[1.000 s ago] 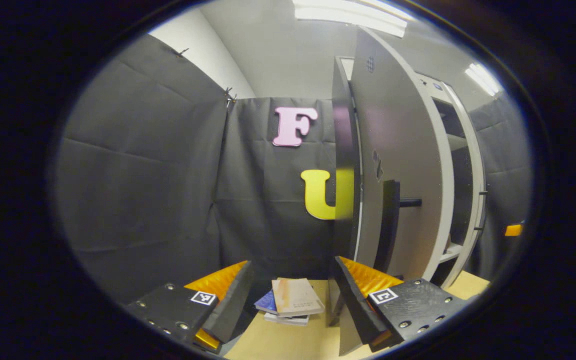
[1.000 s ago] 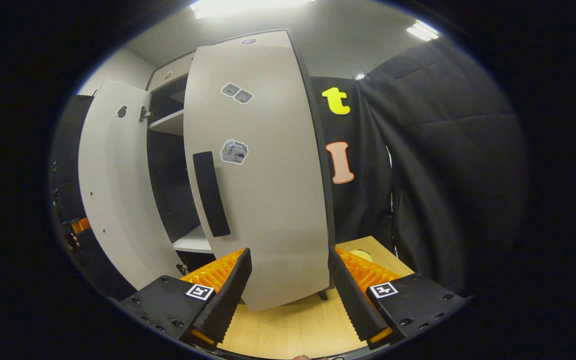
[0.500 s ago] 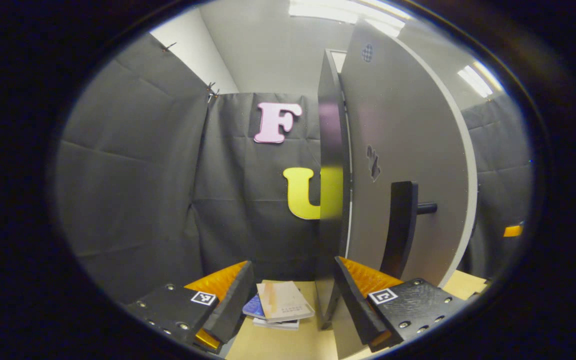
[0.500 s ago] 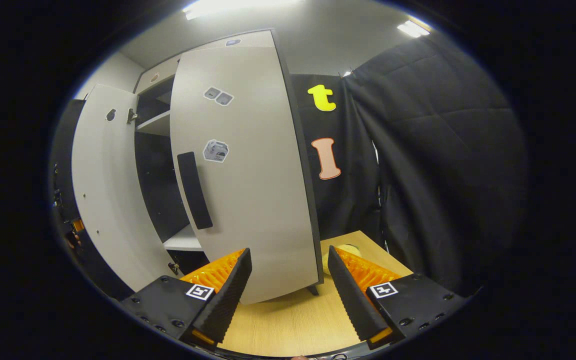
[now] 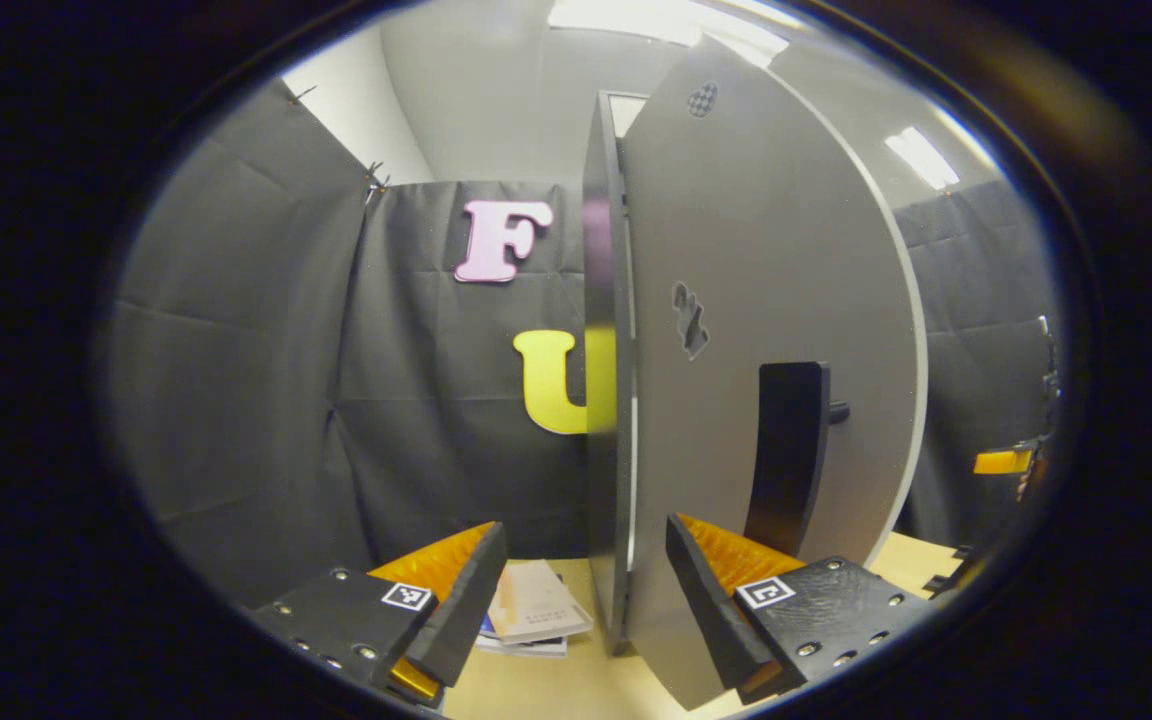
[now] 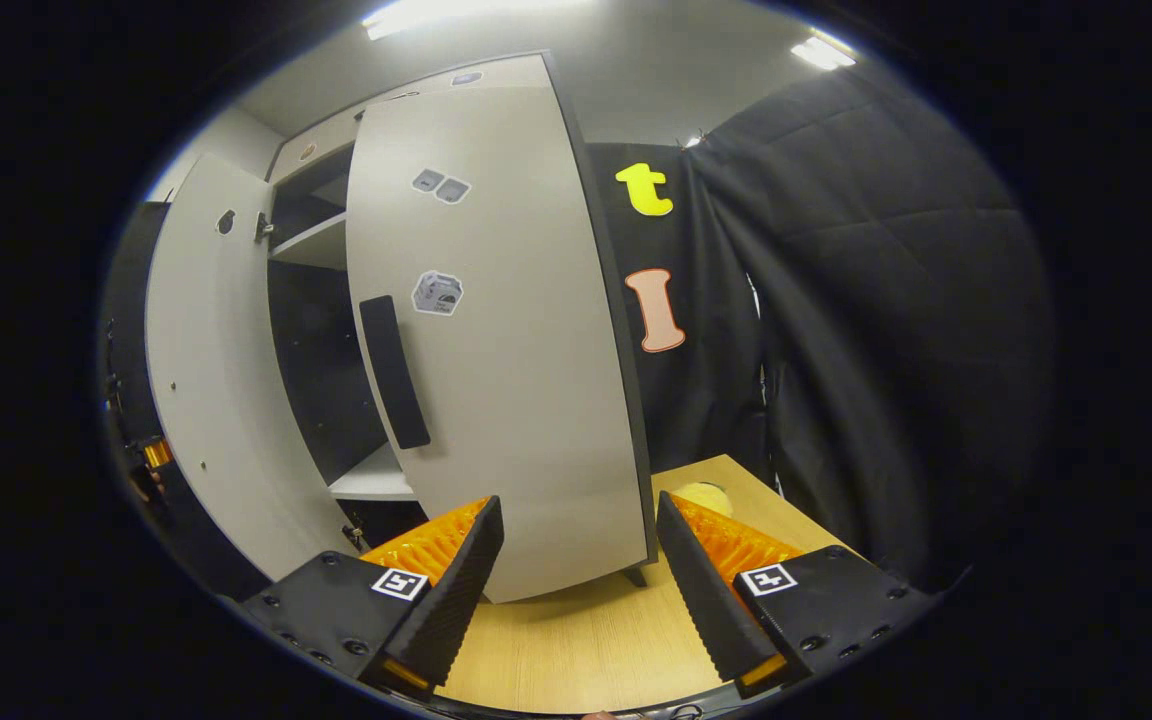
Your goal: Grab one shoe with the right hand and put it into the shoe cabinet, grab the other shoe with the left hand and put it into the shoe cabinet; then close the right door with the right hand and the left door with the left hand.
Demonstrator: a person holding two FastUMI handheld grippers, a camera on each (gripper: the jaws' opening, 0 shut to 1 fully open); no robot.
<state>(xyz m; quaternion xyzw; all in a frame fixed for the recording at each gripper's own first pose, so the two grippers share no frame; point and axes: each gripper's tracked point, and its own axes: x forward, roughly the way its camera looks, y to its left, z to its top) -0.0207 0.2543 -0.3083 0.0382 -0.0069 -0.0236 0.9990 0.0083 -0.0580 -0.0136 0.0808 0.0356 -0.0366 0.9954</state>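
The white shoe cabinet stands on a wooden table (image 6: 586,640). In the right gripper view its right door (image 6: 506,340), with a dark vertical handle (image 6: 394,372), hangs partly open just ahead of my open right gripper (image 6: 576,585). Left of it the cabinet's dark inside with a shelf (image 6: 371,482) shows, then the open left door (image 6: 211,380). In the left gripper view the left door (image 5: 766,330) fills the right side, its dark handle (image 5: 786,455) just above my open left gripper (image 5: 581,600). The door's lower edge lies between the fingers. No shoe is visible.
A small stack of books (image 5: 534,620) lies on the table (image 5: 556,685) beyond the left gripper, left of the cabinet's side panel (image 5: 608,380). A pale round object (image 6: 701,495) sits on the table behind the right door. Black cloth walls close in on both sides.
In the left gripper view the left door has swung to face the camera and hide the cabinet's inside; the books slid left. The right gripper view shifted only slightly.
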